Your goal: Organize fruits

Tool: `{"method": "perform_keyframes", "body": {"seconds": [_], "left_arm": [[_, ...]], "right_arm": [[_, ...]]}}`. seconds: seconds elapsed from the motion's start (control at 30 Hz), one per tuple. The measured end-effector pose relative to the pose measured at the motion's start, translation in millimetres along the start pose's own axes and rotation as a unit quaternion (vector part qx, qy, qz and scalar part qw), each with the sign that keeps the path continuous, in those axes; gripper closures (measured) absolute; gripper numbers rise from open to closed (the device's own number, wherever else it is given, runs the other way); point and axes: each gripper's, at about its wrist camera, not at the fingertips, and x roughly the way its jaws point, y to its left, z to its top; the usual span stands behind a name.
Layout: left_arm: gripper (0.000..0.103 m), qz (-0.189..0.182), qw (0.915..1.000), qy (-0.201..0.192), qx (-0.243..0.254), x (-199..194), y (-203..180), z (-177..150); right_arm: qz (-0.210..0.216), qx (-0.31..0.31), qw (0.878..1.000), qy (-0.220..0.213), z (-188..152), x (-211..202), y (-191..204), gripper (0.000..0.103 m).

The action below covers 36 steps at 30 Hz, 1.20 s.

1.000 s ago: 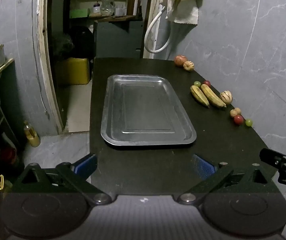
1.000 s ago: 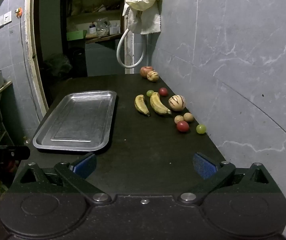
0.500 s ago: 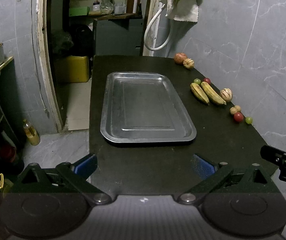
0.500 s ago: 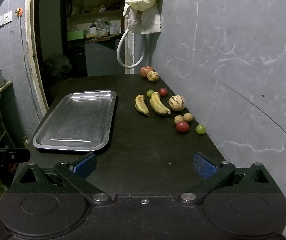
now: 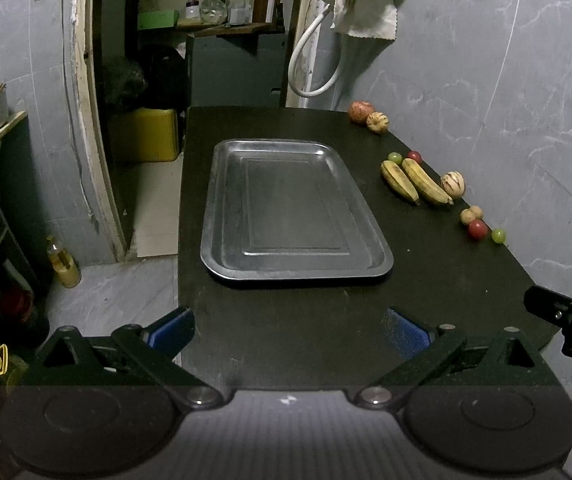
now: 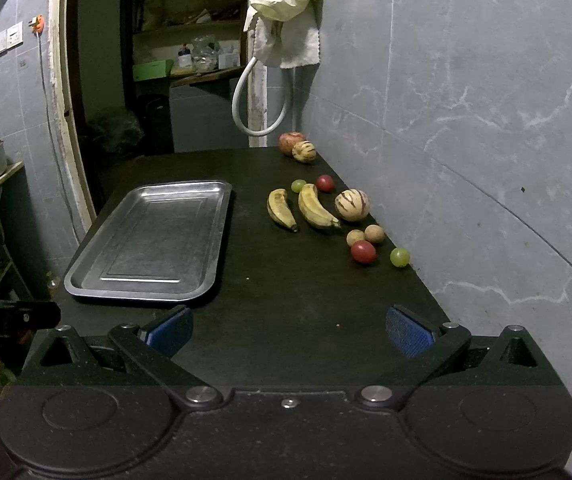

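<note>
Two bananas [image 6: 300, 208] lie side by side on the dark table [image 6: 286, 300] near the grey wall [image 6: 466, 120], with the rest of the fruit strung along that same edge — a red apple [image 6: 291, 142] touching a striped round fruit [image 6: 304, 151] at the far end, then a green grape [image 6: 298, 186] and a red tomato [image 6: 325, 183] just behind the bananas. A bigger striped fruit [image 6: 352, 205] sits just right of the bananas, and nearer the camera are two small brown fruits [image 6: 365, 235] touching each other, a second red tomato [image 6: 363, 251] and another green grape [image 6: 399, 257]. An empty metal tray [image 5: 226, 264] rests flat on the table, well apart from the fruit on its left. Both tools hover over the near end of the table: the left gripper [image 5: 288, 328] is spread wide and holds nothing, and the right gripper [image 6: 288, 330] is likewise spread and empty — its blue pads [image 6: 408, 336] clear of everything.
</note>
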Motion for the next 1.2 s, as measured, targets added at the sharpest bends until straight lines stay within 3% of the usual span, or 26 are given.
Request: {"method": "perform_keyframes", "body": {"seconds": [1.2], "left_arm": [[0.001, 0.000, 0.9999, 0.015, -0.003, 7.2, 2.8, -1.2]], "right_arm": [[-0.001, 0.000, 1.000, 0.002, -0.7, 1.7, 3.3, 0.001]]}}
